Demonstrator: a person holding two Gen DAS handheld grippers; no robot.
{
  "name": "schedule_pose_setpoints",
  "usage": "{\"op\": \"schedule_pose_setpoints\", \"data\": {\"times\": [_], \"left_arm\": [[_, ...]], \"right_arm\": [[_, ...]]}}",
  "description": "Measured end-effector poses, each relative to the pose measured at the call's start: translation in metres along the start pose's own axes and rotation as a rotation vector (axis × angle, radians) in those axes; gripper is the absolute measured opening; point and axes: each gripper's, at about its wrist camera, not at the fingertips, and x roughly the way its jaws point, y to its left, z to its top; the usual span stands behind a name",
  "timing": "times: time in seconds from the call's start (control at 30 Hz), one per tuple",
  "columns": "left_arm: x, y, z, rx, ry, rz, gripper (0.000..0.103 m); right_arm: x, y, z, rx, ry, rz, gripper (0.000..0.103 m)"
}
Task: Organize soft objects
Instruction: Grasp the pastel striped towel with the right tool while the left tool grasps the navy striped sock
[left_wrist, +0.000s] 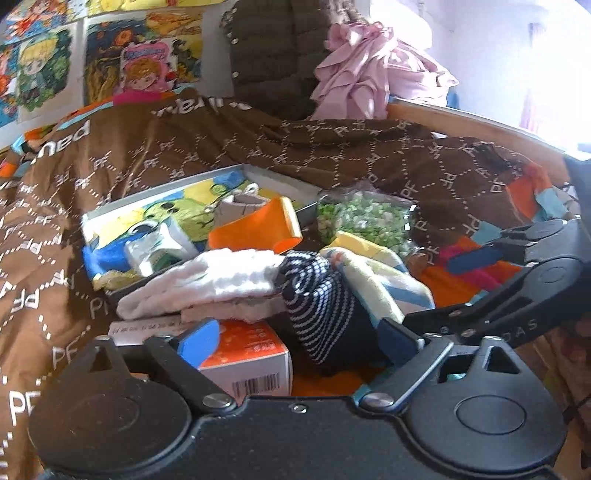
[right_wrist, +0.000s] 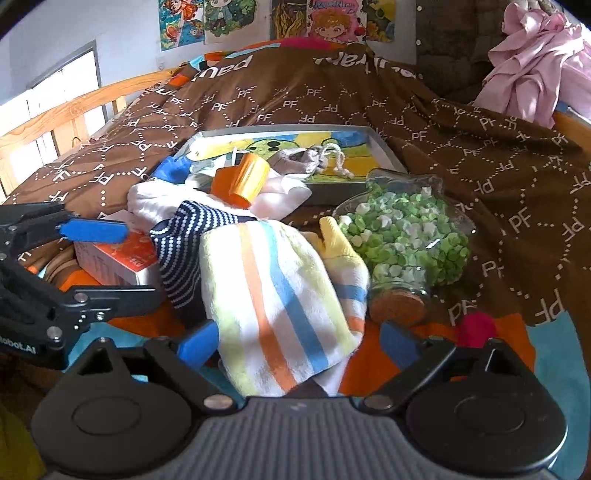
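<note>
My left claw (left_wrist: 299, 339) gapes wide around the navy striped cloth (left_wrist: 321, 295), not pressing it. My right claw (right_wrist: 299, 341) gapes wide around the striped towel (right_wrist: 280, 295). Both cloths lie heaped on the bed's brown blanket (right_wrist: 480, 155), beside a jar (right_wrist: 406, 236).

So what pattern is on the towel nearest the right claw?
Orange, blue and pale yellow stripes on white; the towel shows best in the right wrist view.
</note>
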Motion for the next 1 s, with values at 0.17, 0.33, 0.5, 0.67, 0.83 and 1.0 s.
{"op": "schedule_pose_setpoints", "data": {"times": [0.17, 0.33, 0.5, 0.67, 0.83, 1.0], "left_arm": [[0.006, 0.002, 0.005, 0.01, 0.013, -0.052, 0.081], [0.013, 0.011, 0.01, -0.041, 0.029, -0.103, 0.07], [0.022, 0.014, 0.015, -0.076, 0.043, -0.156, 0.055], [0.029, 0.011, 0.017, -0.086, 0.048, -0.185, 0.041], [0.037, 0.011, 0.02, -0.091, 0.052, -0.203, 0.041], [0.046, 0.012, 0.021, -0.103, 0.069, -0.204, 0.04]], "right_arm": [[0.005, 0.005, -0.001, -0.021, 0.006, 0.035, 0.096], [0.012, 0.001, -0.001, 0.004, 0.024, 0.024, 0.092], [0.019, -0.01, -0.002, 0.057, 0.034, 0.004, 0.086], [0.024, -0.017, -0.002, 0.093, 0.028, -0.016, 0.083], [0.031, -0.018, -0.003, 0.09, 0.042, 0.003, 0.076], [0.034, -0.017, -0.003, 0.091, 0.042, 0.021, 0.063]]}}
